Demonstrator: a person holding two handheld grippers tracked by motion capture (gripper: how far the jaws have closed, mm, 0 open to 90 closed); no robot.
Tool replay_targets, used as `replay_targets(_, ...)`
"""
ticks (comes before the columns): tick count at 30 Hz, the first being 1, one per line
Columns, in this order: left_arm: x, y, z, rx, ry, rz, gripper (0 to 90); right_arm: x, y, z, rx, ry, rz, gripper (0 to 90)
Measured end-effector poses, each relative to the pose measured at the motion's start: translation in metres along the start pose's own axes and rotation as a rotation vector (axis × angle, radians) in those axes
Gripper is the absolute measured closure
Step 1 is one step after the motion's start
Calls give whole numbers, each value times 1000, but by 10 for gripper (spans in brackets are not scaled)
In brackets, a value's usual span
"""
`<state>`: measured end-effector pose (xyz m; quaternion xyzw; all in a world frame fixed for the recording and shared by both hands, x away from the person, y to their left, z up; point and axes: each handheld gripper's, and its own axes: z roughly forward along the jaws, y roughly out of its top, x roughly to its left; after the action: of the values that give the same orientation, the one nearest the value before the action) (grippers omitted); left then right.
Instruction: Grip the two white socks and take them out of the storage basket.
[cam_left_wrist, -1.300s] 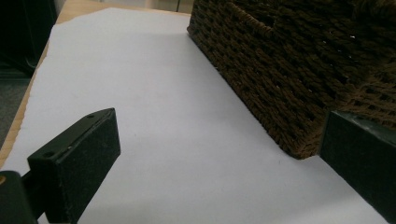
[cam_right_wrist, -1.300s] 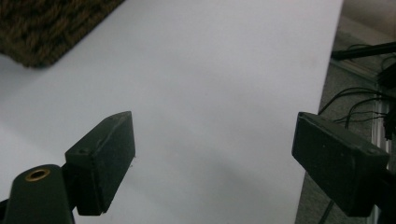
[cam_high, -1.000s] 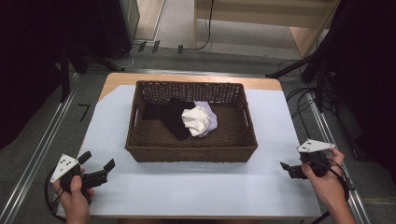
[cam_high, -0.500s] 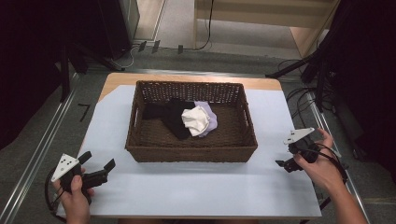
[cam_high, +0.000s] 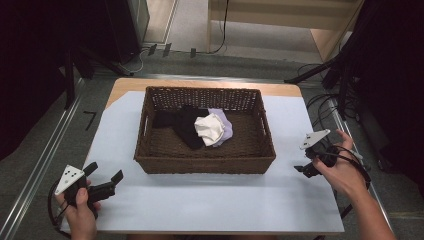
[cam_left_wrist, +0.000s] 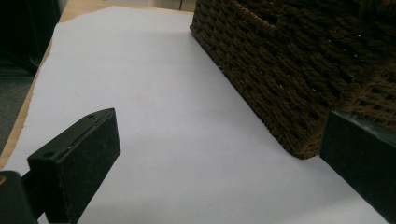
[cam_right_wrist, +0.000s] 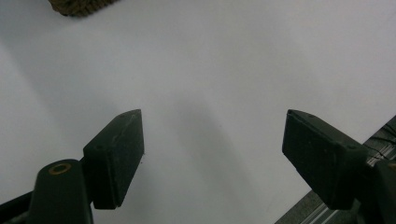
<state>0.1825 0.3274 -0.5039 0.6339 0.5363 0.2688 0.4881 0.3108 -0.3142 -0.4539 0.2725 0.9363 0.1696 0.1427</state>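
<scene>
A brown wicker basket (cam_high: 205, 165) stands mid-table and holds a black garment (cam_high: 182, 126), a white cloth (cam_high: 210, 128) and a lavender cloth (cam_high: 225, 122). My left gripper (cam_high: 104, 172) rests open on the white sheet off the basket's front left corner. In the left gripper view the left gripper (cam_left_wrist: 224, 154) has nothing between its jaws, and the basket's wall (cam_left_wrist: 289, 70) lies just ahead on the right. My right gripper (cam_high: 305, 161) is held open to the right of the basket. In its own view the right gripper (cam_right_wrist: 212, 140) is empty above the sheet.
A white sheet (cam_high: 215, 200) covers the wooden table (cam_high: 125, 84). The table's right edge and a metal rail (cam_right_wrist: 327, 205) lie close to the right gripper. Cables (cam_high: 320, 102) trail on the floor at the right. A corner of the basket (cam_right_wrist: 79, 5) shows far off.
The right hand has carried its gripper away from the front edge, up along the basket's right side, and tilted it. The left gripper has stayed put.
</scene>
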Motion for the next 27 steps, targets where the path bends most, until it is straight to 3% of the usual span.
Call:
replay_targets(12, 0, 0, 0, 0, 0, -3, 0, -5, 15, -3, 15, 6, -58, 246)
replay_targets(17, 0, 0, 0, 1, -2, -5, 0, -8, 22, -7, -7, 28, -88, 223)
replay_targets(22, 0, 0, 0, 4, -1, -3, 1, -8, 26, -9, 9, 42, -105, 171)
replay_targets(27, 0, 0, 0, 2, 1, -1, 1, -11, 37, -17, -19, 53, -123, 166)
